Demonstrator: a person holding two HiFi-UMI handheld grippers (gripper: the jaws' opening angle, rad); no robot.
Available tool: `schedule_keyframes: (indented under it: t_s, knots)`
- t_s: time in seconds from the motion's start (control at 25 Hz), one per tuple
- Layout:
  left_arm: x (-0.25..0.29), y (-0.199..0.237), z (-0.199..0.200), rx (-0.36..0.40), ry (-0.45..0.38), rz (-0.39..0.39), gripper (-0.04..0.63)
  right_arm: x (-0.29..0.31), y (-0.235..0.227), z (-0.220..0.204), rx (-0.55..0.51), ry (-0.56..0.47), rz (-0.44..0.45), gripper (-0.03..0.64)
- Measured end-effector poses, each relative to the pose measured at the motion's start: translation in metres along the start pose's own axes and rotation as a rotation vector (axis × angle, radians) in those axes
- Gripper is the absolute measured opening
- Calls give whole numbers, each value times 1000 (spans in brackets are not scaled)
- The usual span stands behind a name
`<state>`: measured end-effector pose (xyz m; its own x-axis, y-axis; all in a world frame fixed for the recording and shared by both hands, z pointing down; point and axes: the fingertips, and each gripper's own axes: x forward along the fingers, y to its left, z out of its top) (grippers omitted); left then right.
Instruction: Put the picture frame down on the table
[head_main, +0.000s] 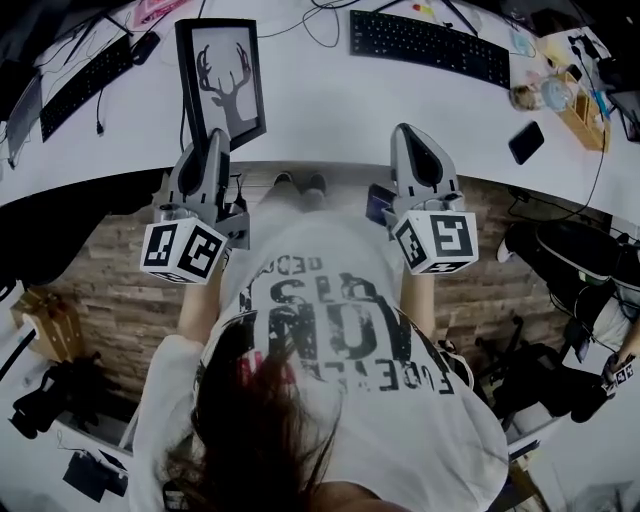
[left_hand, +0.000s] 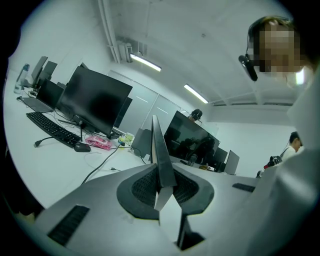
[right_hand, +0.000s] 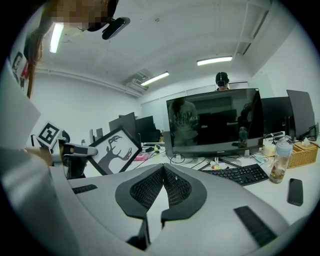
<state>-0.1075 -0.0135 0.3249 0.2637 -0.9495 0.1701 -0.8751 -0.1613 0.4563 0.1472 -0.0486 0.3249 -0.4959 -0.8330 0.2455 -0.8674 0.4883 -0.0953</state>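
Note:
The picture frame (head_main: 220, 80) is black with a white mat and a dark deer-head silhouette. It is held over the near edge of the white table (head_main: 330, 100), tilted. My left gripper (head_main: 214, 142) is shut on the frame's lower edge. In the left gripper view the frame (left_hand: 160, 150) runs edge-on up from between the closed jaws of the left gripper (left_hand: 161, 189). The right gripper view shows the frame (right_hand: 116, 150) at the left, with the left gripper (right_hand: 75, 150) on its corner. My right gripper (head_main: 406, 132) is shut with nothing in it, its pads (right_hand: 150, 187) meeting.
A black keyboard (head_main: 430, 45) lies at the back right, another keyboard (head_main: 85, 85) at the left. A phone (head_main: 526, 142) and a wicker basket (head_main: 580, 105) sit at the right. A large monitor (right_hand: 215, 122) stands ahead of the right gripper; cables cross the desk.

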Motion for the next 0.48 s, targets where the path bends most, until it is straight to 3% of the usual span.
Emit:
schedule_keyframes:
  t_s: [0.48]
  knots:
    - [19,24,7,-29,62,-32,38,27,7,5,25,18,-60,0]
